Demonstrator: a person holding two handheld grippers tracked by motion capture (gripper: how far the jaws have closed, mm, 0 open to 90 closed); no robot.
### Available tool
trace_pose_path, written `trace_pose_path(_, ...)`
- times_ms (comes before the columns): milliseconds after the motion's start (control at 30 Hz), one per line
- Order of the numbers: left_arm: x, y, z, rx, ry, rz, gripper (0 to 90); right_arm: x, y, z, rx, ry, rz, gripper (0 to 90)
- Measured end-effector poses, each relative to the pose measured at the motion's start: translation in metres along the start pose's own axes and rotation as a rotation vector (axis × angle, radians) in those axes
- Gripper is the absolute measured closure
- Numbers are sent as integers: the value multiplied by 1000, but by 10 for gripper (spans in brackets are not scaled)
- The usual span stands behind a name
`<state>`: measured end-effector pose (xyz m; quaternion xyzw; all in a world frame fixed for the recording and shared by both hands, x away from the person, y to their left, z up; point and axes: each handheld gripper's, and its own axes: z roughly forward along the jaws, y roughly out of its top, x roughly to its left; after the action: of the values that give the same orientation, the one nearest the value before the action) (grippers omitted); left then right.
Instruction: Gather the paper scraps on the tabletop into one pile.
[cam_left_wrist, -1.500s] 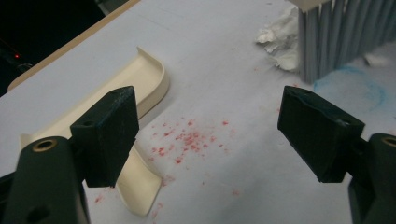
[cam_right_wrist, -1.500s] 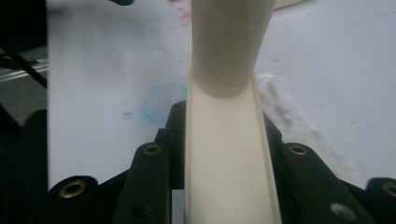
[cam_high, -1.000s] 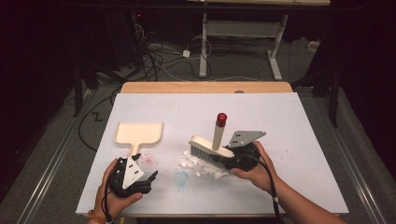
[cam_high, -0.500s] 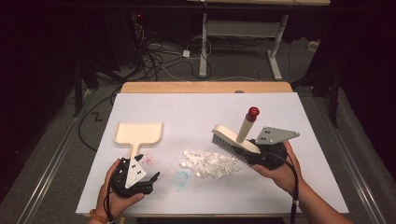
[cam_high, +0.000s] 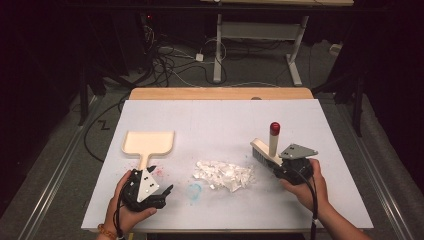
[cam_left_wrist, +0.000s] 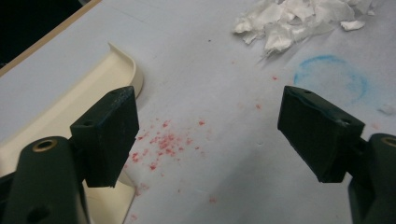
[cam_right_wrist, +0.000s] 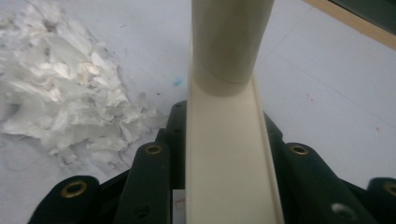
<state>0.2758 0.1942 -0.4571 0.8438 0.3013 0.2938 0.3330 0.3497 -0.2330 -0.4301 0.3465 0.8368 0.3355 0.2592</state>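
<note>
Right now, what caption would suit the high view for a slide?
Right tongs grip a cream hand brush with a red-tipped handle beside a pile of white paper scraps; a cream plastic dustpan waits.

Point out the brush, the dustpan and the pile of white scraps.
brush (cam_high: 261, 151): high view, on the cream back of the brush head.
dustpan (cam_high: 149, 141): high view, on the flat tray.
pile of white scraps (cam_high: 223, 174): high view, on the heap's middle.

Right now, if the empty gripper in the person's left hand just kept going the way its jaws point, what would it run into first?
Probably the pile of white paper scraps. The left gripper is open over bare table with red specks and a blue ring. The cream dustpan lies just off its left jaw, so it might graze that; depth is unclear.
</note>
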Motion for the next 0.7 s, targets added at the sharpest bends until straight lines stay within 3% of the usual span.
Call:
trace_pose_path(200, 0, 0, 0, -3, 1, -5, 199, 16, 6, 7, -5, 7, 42, 676)
trace_pose_path(400, -2, 2, 0, -1, -7, 4, 199, 51, 18, 19, -2, 2, 15, 673)
trace_pose_path(467, -3, 2, 1, -1, -11, 7, 199, 66, 22, 25, -10, -17, 30, 671)
trace_pose_path(700, -2, 2, 2, 2, -20, 4, 199, 98, 32, 38, -26, -54, 47, 654)
